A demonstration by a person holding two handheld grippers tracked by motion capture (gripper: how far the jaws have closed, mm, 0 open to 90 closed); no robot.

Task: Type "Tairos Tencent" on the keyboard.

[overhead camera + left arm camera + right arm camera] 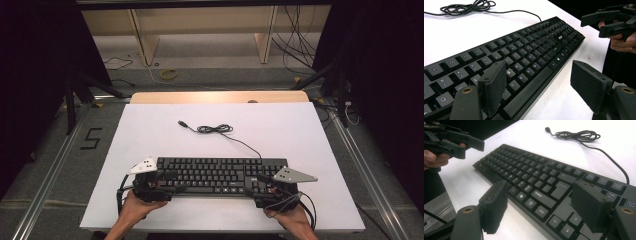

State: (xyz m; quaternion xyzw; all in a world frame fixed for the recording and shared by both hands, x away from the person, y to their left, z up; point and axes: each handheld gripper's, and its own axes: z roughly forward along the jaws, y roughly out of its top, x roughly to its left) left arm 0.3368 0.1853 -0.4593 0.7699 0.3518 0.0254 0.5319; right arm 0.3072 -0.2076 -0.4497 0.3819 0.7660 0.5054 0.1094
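A black keyboard (217,175) lies flat near the front of the white board, its cable (215,129) coiled behind it and ending in a loose USB plug (182,122). My left gripper (169,183) is at the keyboard's left front corner and points along it. In the left gripper view this gripper (541,77) is open, one jaw over the keys (524,53) and the other over the bare board. My right gripper (258,188) is at the right front corner. In the right gripper view it (542,197) is open too, straddling the front edge of the keyboard (534,175). Neither gripper holds anything.
The white board (150,135) rests on a wooden table (220,96). Metal rails run along both sides of it. Behind the table are a wooden shelf frame (145,40), loose cables and a yellow ring (169,75) on the floor. Dark curtains close both sides.
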